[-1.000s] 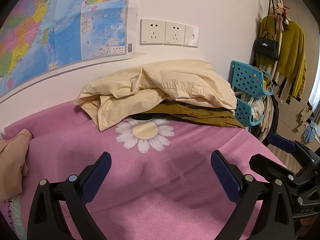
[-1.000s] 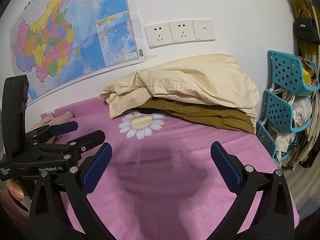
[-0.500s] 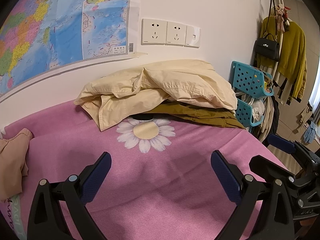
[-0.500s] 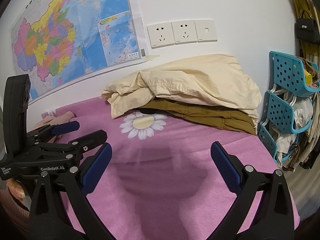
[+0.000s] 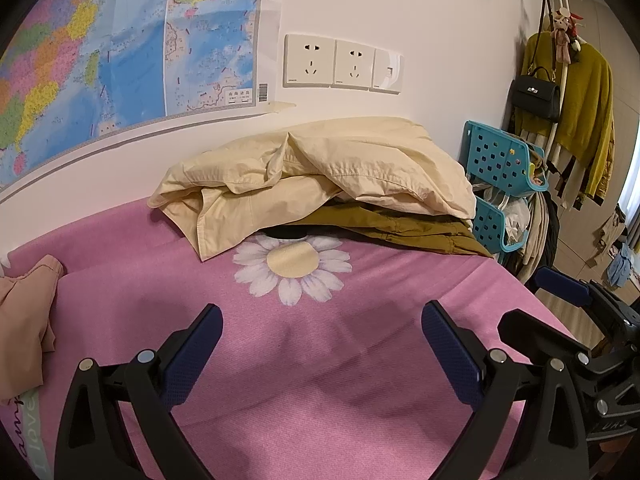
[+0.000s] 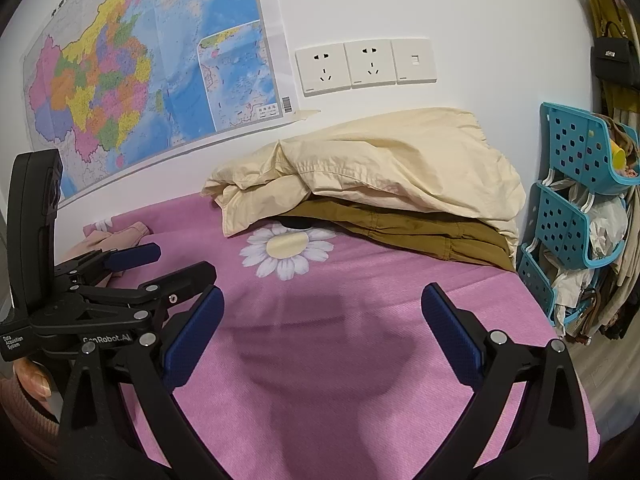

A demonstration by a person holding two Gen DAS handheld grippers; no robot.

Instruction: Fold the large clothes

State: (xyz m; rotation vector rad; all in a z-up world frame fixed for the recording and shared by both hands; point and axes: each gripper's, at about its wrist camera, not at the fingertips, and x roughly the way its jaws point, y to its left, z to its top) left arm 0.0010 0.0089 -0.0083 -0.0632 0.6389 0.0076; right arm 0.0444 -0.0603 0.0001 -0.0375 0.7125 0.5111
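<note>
Left gripper [image 5: 320, 344]: jaws spread wide, nothing held, poised over bare pink cover [image 5: 320, 380] in lower centre of left wrist view. Right gripper [image 6: 320, 320]: jaws likewise spread wide and empty, poised over same cover in lower centre of right wrist view. Left gripper also seen at lower left of right wrist view, beside a fingertip and a ribbed pink sleeve cuff [image 6: 20, 404]; right gripper seen at lower right edge of left wrist view.

Task garments located in centre of both views, against wall:
- Cream garment [image 5: 320, 176], crumpled, lying on top of pile.
- Olive-brown garment [image 5: 400, 228], lying beneath cream garment, protruding toward right of frame.
- Pile well apart from both grippers, just above daisy print [image 5: 292, 268] on cover.

Peach garment [image 5: 24, 320] found bunched at left edge of left wrist view, apart from pile.

Background items noted:
- Wall map [image 6: 140, 72], upper left.
- Row of wall sockets [image 6: 364, 66], upper centre.
- Teal perforated rack [image 6: 572, 200], right of pile.
- Black handbag [image 5: 536, 94] and mustard sweater [image 5: 580, 96], hung at upper right of left wrist view.
</note>
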